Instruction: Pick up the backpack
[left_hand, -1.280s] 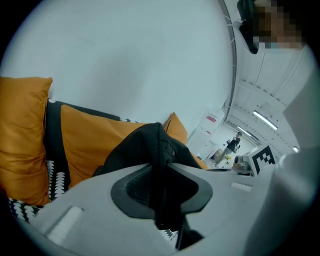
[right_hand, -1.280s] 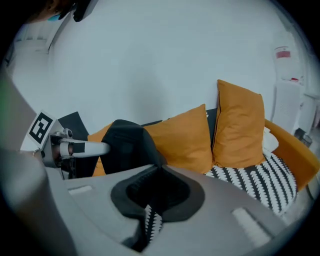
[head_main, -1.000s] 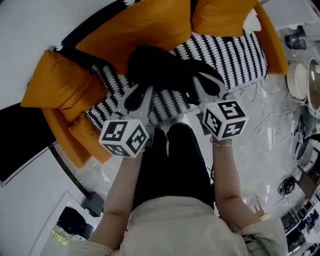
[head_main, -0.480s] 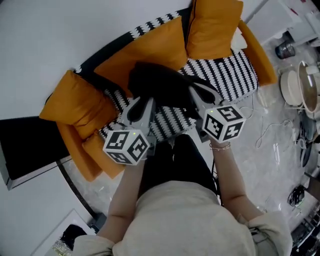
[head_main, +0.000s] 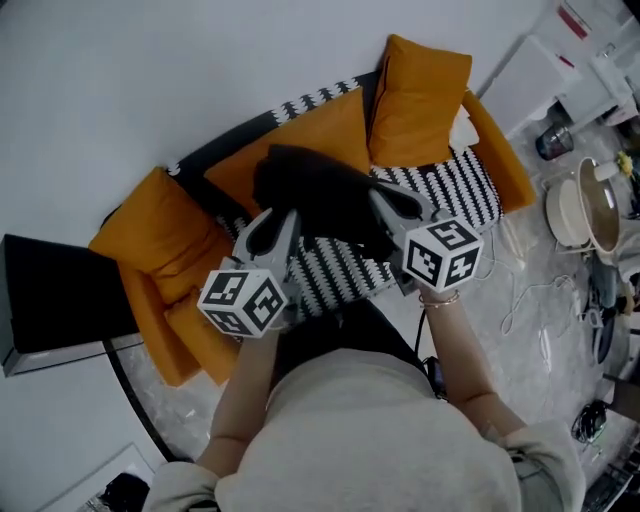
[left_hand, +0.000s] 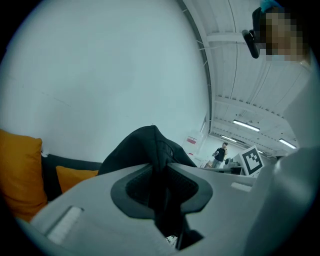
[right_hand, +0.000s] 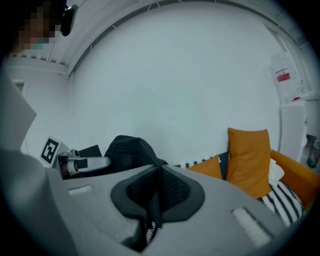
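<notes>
The black backpack (head_main: 318, 192) hangs above the sofa's black-and-white patterned seat (head_main: 455, 185), held between both grippers. My left gripper (head_main: 284, 216) is shut on the bag's left side; in the left gripper view, dark backpack fabric (left_hand: 150, 145) fills the gap between the jaws of the left gripper (left_hand: 161, 169). My right gripper (head_main: 384, 203) is shut on the bag's right side. In the right gripper view, a thin fold of black material runs between the closed jaws of the right gripper (right_hand: 159, 171), and the backpack's bulk (right_hand: 127, 149) rises to the left.
An orange sofa with orange cushions (head_main: 418, 85) stands against the white wall. A black panel (head_main: 50, 300) lies at the left. Pots (head_main: 585, 205) and loose cables (head_main: 535, 300) sit on the floor to the right. A distant person (left_hand: 220, 154) stands in the room.
Both grippers have risen together with the backpack, which now hangs higher over the sofa seat. The sofa looks smaller and farther below.
</notes>
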